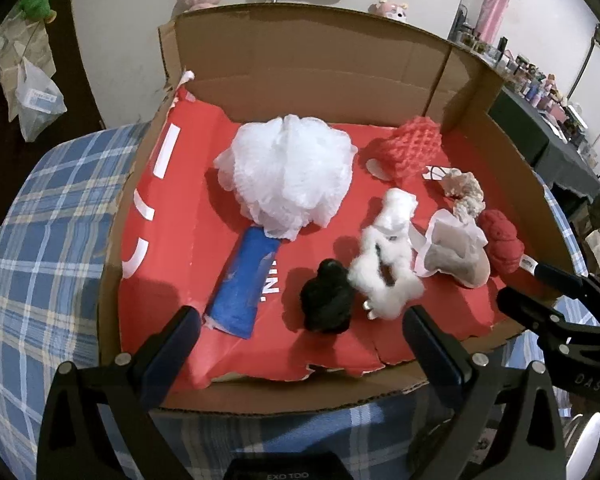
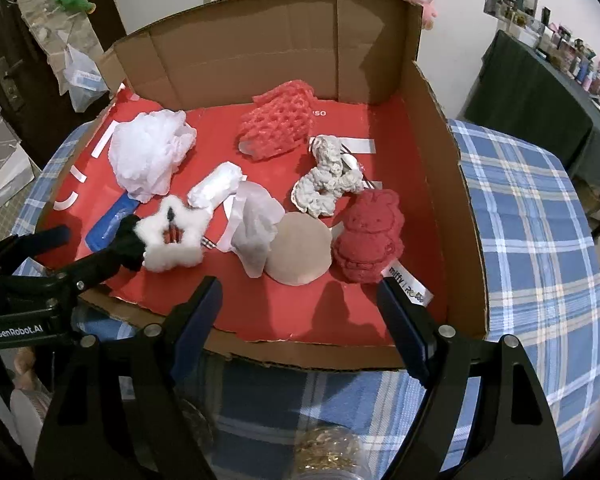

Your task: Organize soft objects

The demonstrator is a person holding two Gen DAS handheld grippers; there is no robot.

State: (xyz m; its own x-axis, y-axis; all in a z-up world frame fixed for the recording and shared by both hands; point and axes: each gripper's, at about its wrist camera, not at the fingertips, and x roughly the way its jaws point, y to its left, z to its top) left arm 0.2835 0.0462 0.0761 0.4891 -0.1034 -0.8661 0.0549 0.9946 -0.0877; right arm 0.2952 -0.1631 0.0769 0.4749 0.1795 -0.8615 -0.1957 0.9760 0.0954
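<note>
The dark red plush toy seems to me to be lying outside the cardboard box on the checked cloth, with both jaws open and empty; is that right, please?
Not quite: the dark red plush toy lies inside the cardboard box, on its red floor near the right wall, as the right wrist view shows. Both jaws are indeed open and empty.

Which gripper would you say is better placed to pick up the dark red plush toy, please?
Right, probably: the dark red plush toy lies just ahead of the open right gripper; the left gripper faces the black pompom.

Left gripper (image 1: 302, 330) angled steeply downward, jaws wide apart, nothing between. Right gripper (image 2: 300, 300) same steep downward tilt, jaws spread, empty.
</note>
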